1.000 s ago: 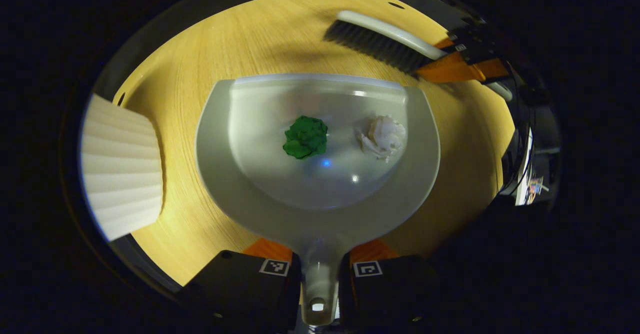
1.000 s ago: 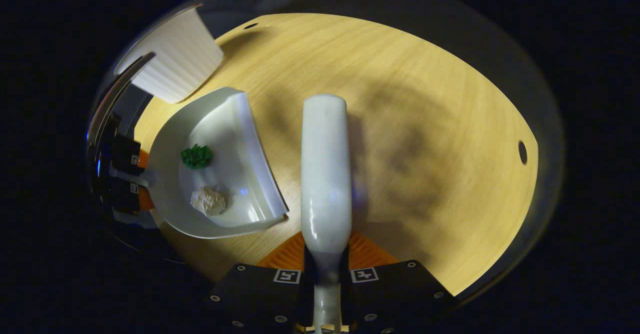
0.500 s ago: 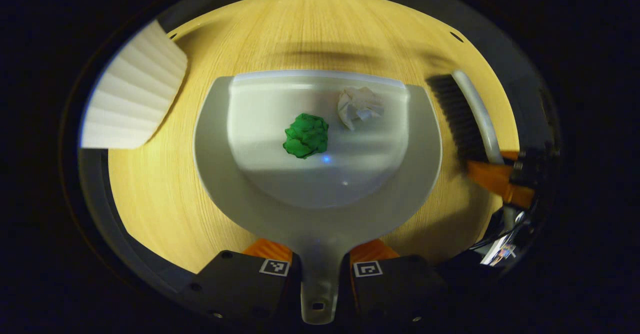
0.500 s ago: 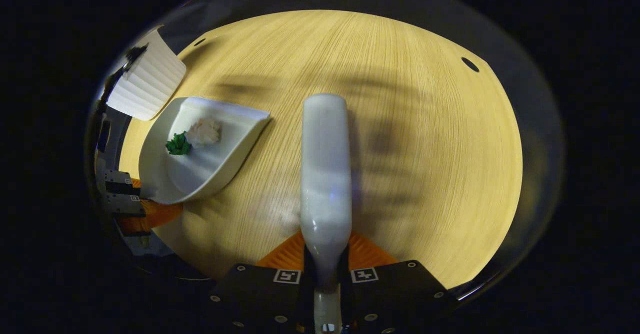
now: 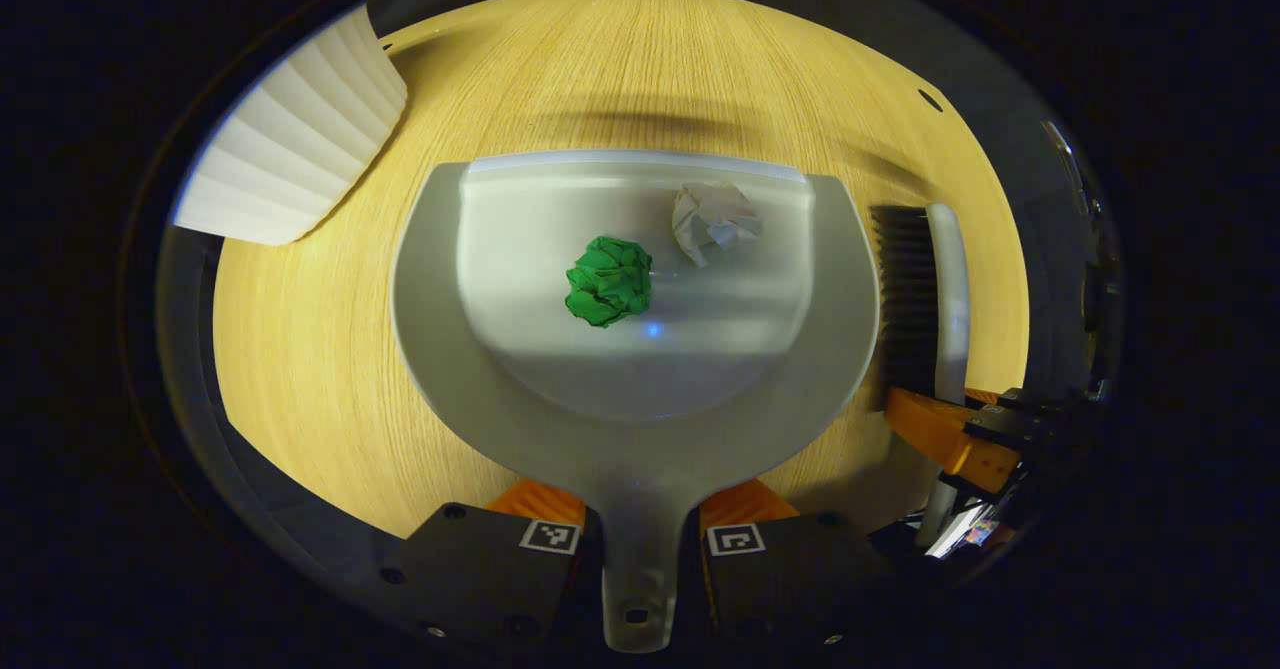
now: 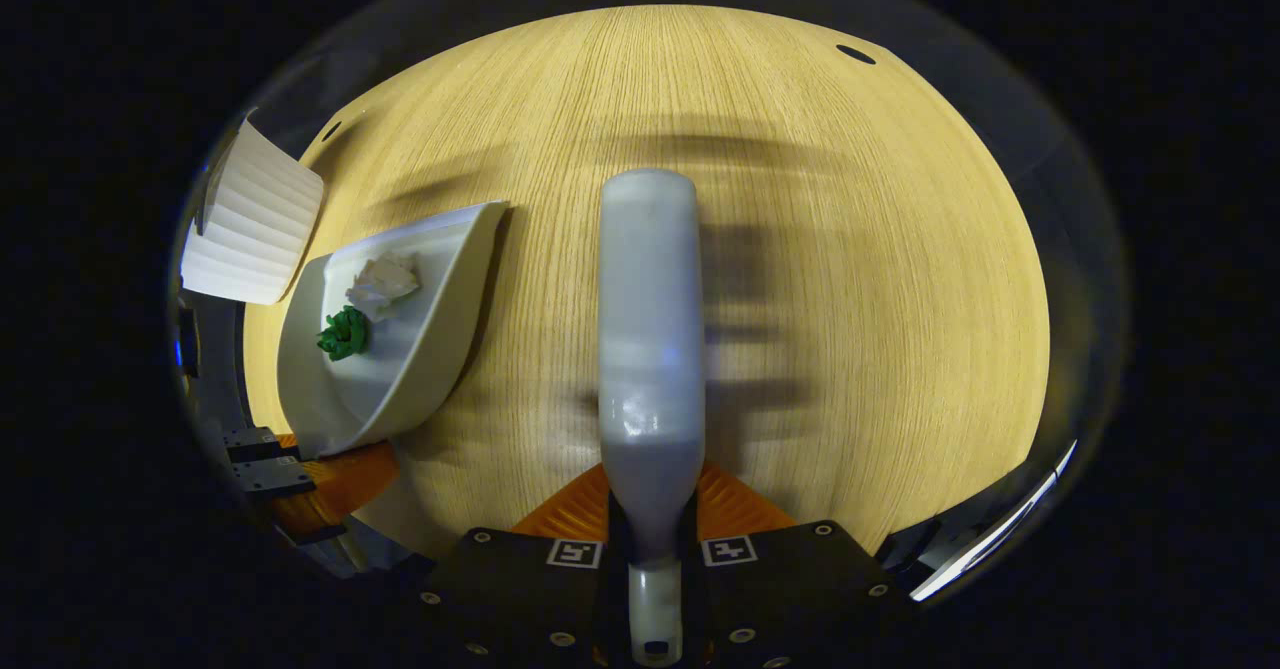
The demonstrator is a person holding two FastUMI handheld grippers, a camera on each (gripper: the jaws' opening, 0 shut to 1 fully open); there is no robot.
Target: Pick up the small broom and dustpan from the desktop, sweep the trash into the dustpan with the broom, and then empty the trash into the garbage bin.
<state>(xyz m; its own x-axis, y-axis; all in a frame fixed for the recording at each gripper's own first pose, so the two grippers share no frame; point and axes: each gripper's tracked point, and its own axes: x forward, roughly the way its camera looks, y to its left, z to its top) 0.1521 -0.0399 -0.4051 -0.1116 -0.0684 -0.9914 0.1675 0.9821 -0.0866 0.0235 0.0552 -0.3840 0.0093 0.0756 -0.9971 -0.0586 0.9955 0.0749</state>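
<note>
Pale grey plastic, the dustpan (image 5: 640,419) sits in the middle of the left gripper view, above the wooden desktop (image 5: 330,369). Its handle runs down between the two fingers of the left gripper (image 5: 640,524), and both fingers press on that handle from the sides. Inside the pan lie two pieces of trash: a green crumpled ball (image 5: 609,281) near the centre and a white crumpled paper (image 5: 712,221) close to the front lip, a little apart from the green one.

To the right of the dustpan, just beside its rim, the small broom (image 5: 925,289) hangs with its dark bristles turned toward the pan. In the right gripper view the broom's white back (image 6: 650,339) points straight forward, and the right gripper (image 6: 650,524) has its fingers closed on the narrow part of the broom handle, one on each side.

The garbage bin (image 5: 290,159), white with ribbed sides, stands at the upper left of the left gripper view, near the dustpan but not touching it. In the right gripper view the bin (image 6: 250,229) is at the far left, just beyond the dustpan (image 6: 400,349).
</note>
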